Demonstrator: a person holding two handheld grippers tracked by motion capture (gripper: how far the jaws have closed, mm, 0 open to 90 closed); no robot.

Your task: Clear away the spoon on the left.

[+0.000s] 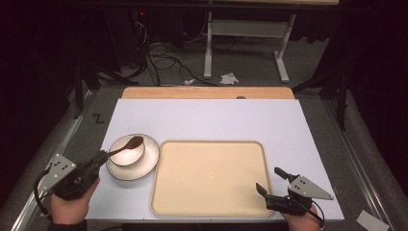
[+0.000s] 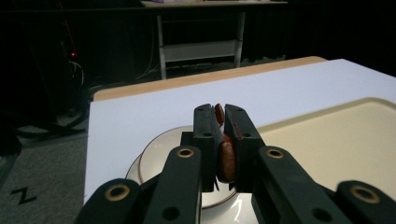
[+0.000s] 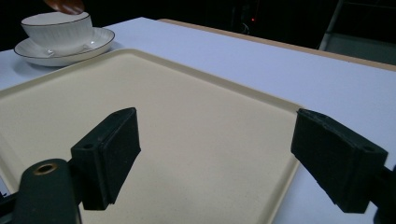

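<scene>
A brown wooden spoon [image 1: 127, 146] lies with its head over a white bowl [image 1: 126, 153] that stands on a white saucer [image 1: 150, 162] at the table's left. My left gripper [image 1: 102, 156] is shut on the spoon's handle; in the left gripper view the handle [image 2: 227, 161] sits pinched between the jaws [image 2: 223, 126], above the saucer [image 2: 159, 144]. A beige tray [image 1: 211, 178] lies bare at the centre. My right gripper [image 1: 267, 179] hangs open over the tray's near right corner, its jaws wide apart over the tray [image 3: 187, 107] with nothing between them. The bowl [image 3: 58, 30] and spoon head [image 3: 65, 5] appear far off.
A white mat [image 1: 202, 118] covers the table, with a wooden strip [image 1: 207, 92] along its far edge. Beyond it are a floor with cables [image 1: 163, 62] and a white desk frame [image 1: 245, 43]. The table's near edge runs just under both hands.
</scene>
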